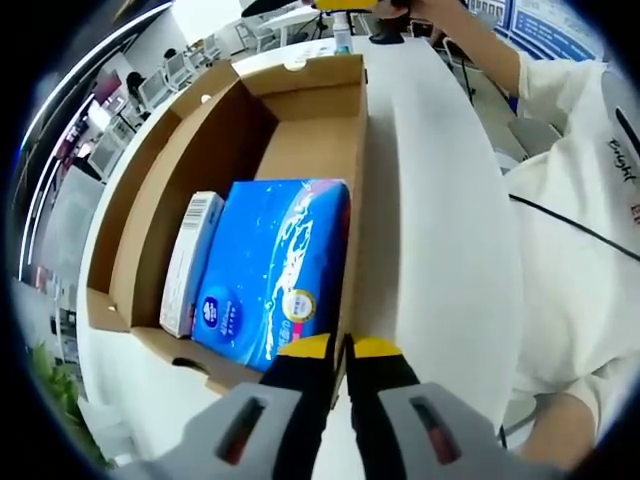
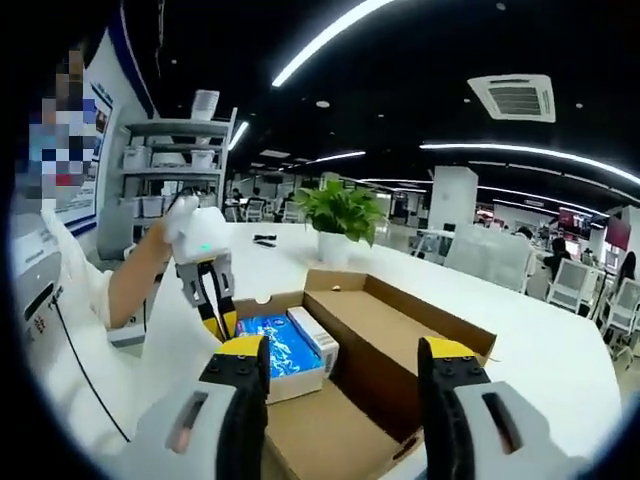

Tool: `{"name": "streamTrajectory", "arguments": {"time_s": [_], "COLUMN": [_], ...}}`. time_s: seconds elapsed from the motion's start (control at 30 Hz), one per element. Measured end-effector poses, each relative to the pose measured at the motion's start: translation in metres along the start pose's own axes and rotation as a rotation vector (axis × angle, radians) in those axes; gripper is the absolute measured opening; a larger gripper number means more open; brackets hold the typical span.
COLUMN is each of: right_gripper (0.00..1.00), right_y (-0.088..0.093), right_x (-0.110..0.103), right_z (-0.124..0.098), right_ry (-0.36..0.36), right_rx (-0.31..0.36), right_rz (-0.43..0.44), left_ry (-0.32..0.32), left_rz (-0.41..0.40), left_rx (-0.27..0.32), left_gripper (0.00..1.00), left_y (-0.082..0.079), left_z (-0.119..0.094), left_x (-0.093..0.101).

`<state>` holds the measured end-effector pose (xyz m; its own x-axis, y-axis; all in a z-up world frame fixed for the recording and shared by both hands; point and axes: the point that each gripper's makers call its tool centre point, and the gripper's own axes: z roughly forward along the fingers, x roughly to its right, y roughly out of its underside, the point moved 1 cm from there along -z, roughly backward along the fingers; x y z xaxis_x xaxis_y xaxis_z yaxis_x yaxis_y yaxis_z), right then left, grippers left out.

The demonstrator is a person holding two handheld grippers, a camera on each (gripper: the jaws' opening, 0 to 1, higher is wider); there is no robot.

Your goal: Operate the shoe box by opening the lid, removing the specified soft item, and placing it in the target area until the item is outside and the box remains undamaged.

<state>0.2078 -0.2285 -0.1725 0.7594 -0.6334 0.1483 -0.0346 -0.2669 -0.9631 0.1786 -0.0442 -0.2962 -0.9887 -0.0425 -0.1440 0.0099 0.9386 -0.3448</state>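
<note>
White table (image 2: 560,350), potted plant (image 2: 342,215) behind open shoe box (image 1: 250,120); left gripper (image 1: 340,350) jaws clamped on box wall, right gripper (image 2: 345,375) jaws apart.

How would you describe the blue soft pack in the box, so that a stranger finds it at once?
Start from the white table and the open brown shoe box on it. Inside, at the end near the left gripper, lies a blue tissue pack with a glossy water pattern. Beside it lies a narrow white carton with a barcode; the pack is wider, blue and soft.
</note>
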Motion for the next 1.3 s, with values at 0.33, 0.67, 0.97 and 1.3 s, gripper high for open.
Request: {"name": "streamTrajectory", "arguments": {"time_s": [0.33, 0.67, 0.97, 1.3], "right_gripper": [0.45, 0.47, 0.43, 0.46], "right_y": [-0.001, -0.008, -0.007, -0.008], "right_x": [-0.008, -0.010, -0.017, -0.026], "right_z": [0.008, 0.019, 0.031, 0.045], "right_ry": [-0.051, -0.125, -0.180, -0.221], "right_rx": [-0.061, -0.084, -0.117, -0.150], "right_rz": [-0.099, -0.127, -0.148, -0.176], "left_ry": [0.000, 0.001, 0.002, 0.006], "left_rz": [-0.002, -0.001, -0.003, -0.001], "left_rx": [-0.003, -0.002, -0.001, -0.003], "left_gripper": [0.05, 0.05, 0.05, 0.05], "left_y": [0.000, 0.000, 0.000, 0.000], "left_z": [0.000, 0.000, 0.000, 0.000], "left_x": [0.000, 0.000, 0.000, 0.000]}}
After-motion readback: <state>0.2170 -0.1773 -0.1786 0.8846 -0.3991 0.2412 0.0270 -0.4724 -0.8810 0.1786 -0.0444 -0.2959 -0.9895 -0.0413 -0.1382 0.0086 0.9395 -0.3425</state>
